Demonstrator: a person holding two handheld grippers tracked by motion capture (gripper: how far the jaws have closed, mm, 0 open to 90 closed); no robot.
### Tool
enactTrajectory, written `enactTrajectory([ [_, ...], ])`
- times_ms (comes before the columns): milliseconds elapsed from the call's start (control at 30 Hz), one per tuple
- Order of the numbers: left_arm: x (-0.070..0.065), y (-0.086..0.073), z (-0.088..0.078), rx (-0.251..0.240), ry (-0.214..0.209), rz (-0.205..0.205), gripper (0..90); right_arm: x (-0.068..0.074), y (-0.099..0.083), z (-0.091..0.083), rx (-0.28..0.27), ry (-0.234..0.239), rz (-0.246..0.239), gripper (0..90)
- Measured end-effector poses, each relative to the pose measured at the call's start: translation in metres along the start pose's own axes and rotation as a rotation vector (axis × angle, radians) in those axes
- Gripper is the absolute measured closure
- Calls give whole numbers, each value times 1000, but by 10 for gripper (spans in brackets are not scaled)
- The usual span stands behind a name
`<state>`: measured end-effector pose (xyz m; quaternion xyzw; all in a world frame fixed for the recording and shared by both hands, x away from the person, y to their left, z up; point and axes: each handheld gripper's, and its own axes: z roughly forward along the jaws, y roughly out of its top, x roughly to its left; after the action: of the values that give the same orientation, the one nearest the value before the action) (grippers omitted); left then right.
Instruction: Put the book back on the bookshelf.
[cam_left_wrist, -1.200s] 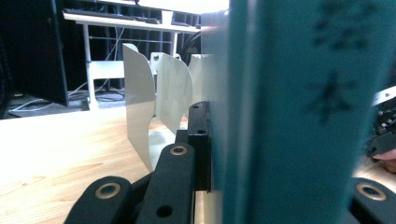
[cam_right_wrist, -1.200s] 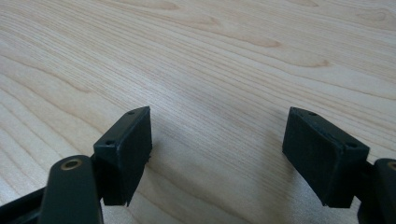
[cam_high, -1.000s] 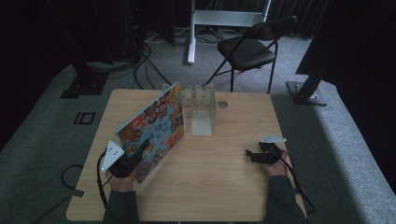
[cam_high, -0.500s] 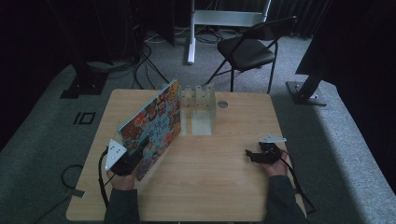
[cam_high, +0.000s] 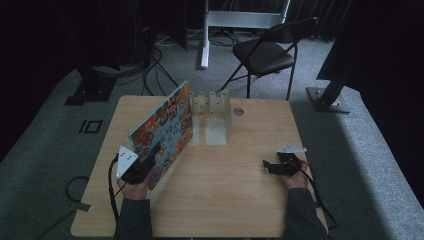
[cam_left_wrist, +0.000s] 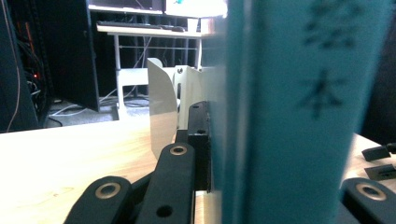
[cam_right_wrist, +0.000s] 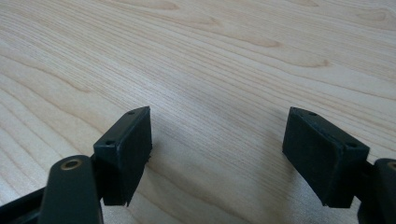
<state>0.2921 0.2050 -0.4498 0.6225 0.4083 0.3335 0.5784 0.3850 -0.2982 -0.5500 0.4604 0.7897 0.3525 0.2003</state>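
Both grippers matte black plastic w/ trailing black cables. Left gripper (cam_high: 150, 156) carries a white three-cornered plate; right gripper (cam_high: 270, 166) a grey one. Jaw links are flat black bars w/ brass-ringed pivot holes; the right's rectangular black pads (cam_right_wrist: 126, 151) show small screw holes. Dark grey-green long sleeves (cam_high: 132, 220) on both forearms.

Room's dim on my feed — grey carpet (cam_high: 360, 165) all round the light wooden table (cam_high: 235, 200). Black folding chair (cam_high: 267, 52) stands beyond the far right edge, white desk frame (cam_high: 235, 20) behind it, loose cables (cam_high: 150, 65) far left. Walls black — dark curtains (cam_high: 320, 15) far right.
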Motion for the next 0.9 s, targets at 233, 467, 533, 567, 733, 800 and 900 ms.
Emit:
enactTrajectory([
  [233,-2,3,3,-2,20,11,810,0,0,0,0,0,-1,238],
  [467,-3,4,8,-7,33,14,810,0,0,0,0,0,-1,238],
  [533,-4,4,8,-7,35,16,810,0,0,0,0,0,-1,238],
  [567,-4,4,10,-7,36,22,810,0,0,0,0,0,-1,238],
  [733,-4,3,13,-5,43,24,810,0,0,0,0,0,-1,238],
  [800,-4,3,14,-2,45,25,810,0,0,0,0,0,-1,238],
  [900,-4,4,15,3,51,30,810,0,0,0,0,0,-1,238],
])
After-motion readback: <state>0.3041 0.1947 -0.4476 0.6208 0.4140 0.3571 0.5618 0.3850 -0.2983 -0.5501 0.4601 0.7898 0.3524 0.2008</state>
